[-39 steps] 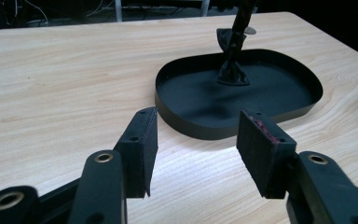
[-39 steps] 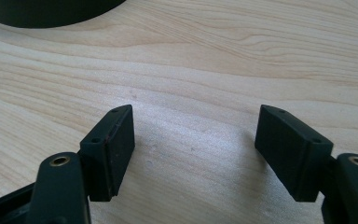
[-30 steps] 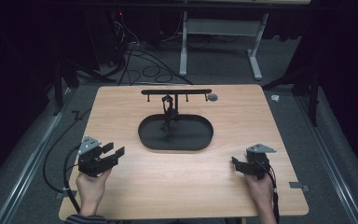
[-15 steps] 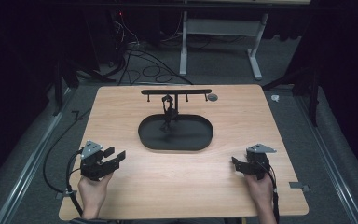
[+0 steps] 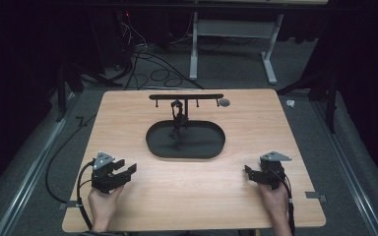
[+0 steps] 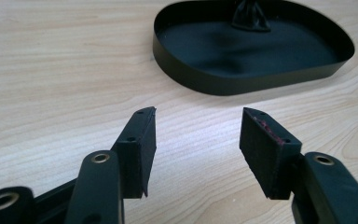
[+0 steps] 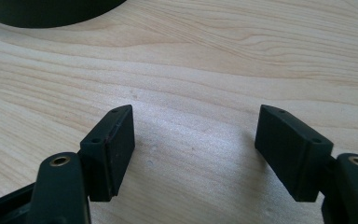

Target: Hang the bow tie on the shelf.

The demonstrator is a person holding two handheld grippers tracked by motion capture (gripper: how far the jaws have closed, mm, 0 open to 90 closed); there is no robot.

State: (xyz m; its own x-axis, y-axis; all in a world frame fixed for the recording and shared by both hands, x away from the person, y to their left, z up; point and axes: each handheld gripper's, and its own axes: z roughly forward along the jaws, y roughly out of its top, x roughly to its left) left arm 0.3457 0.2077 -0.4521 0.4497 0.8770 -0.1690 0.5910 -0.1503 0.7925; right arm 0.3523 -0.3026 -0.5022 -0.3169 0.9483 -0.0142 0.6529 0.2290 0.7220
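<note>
A black oval tray [image 5: 204, 143] lies mid-table, and its rim [image 6: 242, 84] is also ahead in the left gripper view. A black post with a crossbar [image 5: 186, 97] rises from the tray, with a small dark figure-like piece [image 5: 177, 115] hanging on it. My left gripper [image 5: 127, 166] [image 6: 198, 114] is low over the wood at the front left. It is open, its jaws have just been opening a little, and nothing is between them. My right gripper [image 5: 250, 172] [image 7: 196, 109] rests at the front right, open over bare wood.
The wooden table [image 5: 275, 128] stands on grey carpet. A small grey round thing [image 5: 224, 102] lies by the crossbar's right end. Cables [image 5: 142, 59] and a white table frame [image 5: 231, 34] sit on the floor behind.
My left gripper has sunk toward the tabletop and come a little nearer the front edge. The right gripper has stayed still.
</note>
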